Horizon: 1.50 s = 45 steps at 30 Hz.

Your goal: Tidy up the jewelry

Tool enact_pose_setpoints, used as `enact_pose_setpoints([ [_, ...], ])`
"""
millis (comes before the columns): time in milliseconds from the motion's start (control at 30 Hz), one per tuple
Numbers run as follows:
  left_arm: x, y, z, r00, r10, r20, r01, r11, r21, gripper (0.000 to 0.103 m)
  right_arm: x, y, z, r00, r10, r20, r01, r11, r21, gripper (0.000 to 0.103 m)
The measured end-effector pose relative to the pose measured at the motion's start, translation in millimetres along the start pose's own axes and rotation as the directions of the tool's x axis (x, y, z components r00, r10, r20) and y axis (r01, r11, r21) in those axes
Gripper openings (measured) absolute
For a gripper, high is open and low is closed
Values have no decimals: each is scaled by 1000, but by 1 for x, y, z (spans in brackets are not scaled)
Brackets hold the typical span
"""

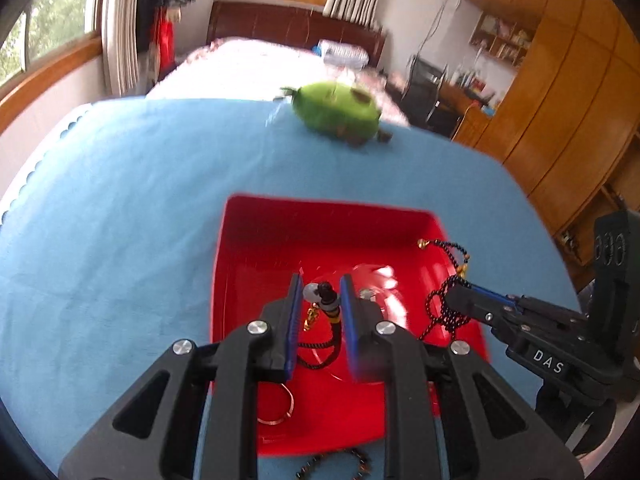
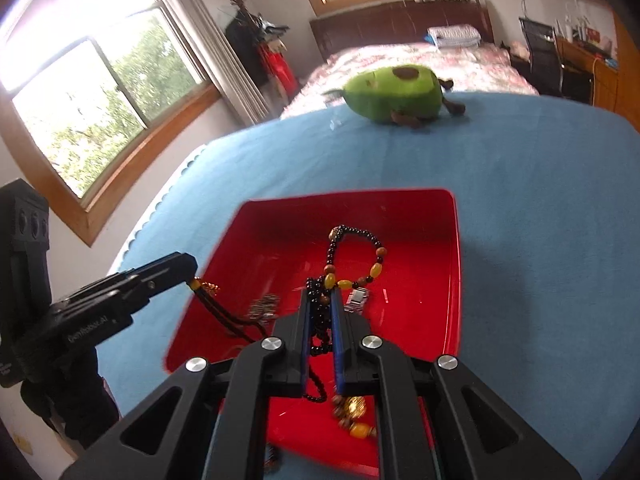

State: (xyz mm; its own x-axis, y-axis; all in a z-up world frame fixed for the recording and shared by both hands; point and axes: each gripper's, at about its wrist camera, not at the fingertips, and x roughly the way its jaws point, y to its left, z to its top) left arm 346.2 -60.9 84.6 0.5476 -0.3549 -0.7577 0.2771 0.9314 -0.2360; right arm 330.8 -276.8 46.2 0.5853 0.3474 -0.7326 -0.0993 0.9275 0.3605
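Both grippers over the red tray (image 1: 248, 264), each carrying jewelry. Your left gripper (image 1: 322, 300) is nearly closed on a dark cord pendant (image 1: 325, 298); the cord loops down below the pads and a small gold charm dangles at 7 o'clock from the pinch. Your right gripper (image 2: 322, 312) is closed narrow on a black bead necklace (image 2: 360, 236) with yellow and brown beads, one loop rising toward 12 o'clock over the tray floor, the other end hanging at 6 o'clock beneath the jaws. A ring (image 1: 276, 408) lies in the tray at 6 o'clock in the left wrist view, and a small silver piece (image 2: 356, 300) sits at 1 o'clock from the right fingertips. A further beaded strand (image 1: 340, 464) lies on the blue cloth (image 1: 120, 220) just outside the tray's near rim, not yet gathered.

Risks:
- Tangling. The two strands hang near each other over the same tray; if you release them together, cord and beads may knot.
- Snagging. The trailing bead end under your right gripper could catch the tray's near rim, dragging the tray or spilling beads onto the cloth.
- Slipping. The left pinch appears to sit near the pendant's small end fitting, so a quick swing could shake it loose.

Pose: both grippers point forward and steeply downward, side by side, with the left one's tips above the tray's centre and the right one's above its near half. The green plush toy (image 1: 336, 110) at 12 o'clock lies well apart.
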Motion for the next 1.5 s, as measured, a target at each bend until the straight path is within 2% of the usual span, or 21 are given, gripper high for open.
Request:
enact_pose_setpoints([
  [167,39,7,1,998,13,-65,-13,1000,9,18,33,-10,2,999,-26,-46,26,1000,3,10],
  [233,47,9,0,997,9,-83,-8,1000,9,21,37,-14,2,998,-51,-38,52,999,2,18],
  [267,50,11,0,996,7,-89,-6,1000,5,30,37,-15,2,996,-79,-28,79,997,0,31],
  [333,49,15,1,997,12,-80,-12,1000,-2,38,32,-15,0,995,-104,-4,104,994,-12,32],
  [500,17,12,2,1000,-5,-23,5,1000,-6,38,-2,-6,-1,997,-50,56,51,998,-20,32],
  [567,3,7,2,1000,-1,2,1,1000,6,49,-16,0,-2,996,-46,78,48,998,-29,32],
  [633,-12,5,-1,999,14,31,-14,1000,11,55,-27,4,-4,995,-34,89,37,999,-31,32],
  [767,-29,1,-13,999,44,28,-45,999,27,55,-39,9,-11,996,-24,85,27,999,-31,32],
  [867,-37,5,-30,997,82,4,-82,996,37,55,-49,12,-22,998,-12,66,14,999,-35,32],
  [1000,-48,13,-63,993,117,-34,-115,992,48,55,-63,18,-46,998,-32,59,36,998,-57,32],
  [1100,-55,18,-88,990,122,-69,-118,991,57,55,-68,20,-69,1000,-18,25,20,998,-59,32],
  [1433,-76,15,-184,984,144,-106,-128,981,146,61,-77,29,-160,998,-24,-66,20,998,-64,35],
  [1500,-73,15,-206,980,135,-144,-113,981,155,61,-78,30,-173,997,-13,-77,8,998,-67,35],
])
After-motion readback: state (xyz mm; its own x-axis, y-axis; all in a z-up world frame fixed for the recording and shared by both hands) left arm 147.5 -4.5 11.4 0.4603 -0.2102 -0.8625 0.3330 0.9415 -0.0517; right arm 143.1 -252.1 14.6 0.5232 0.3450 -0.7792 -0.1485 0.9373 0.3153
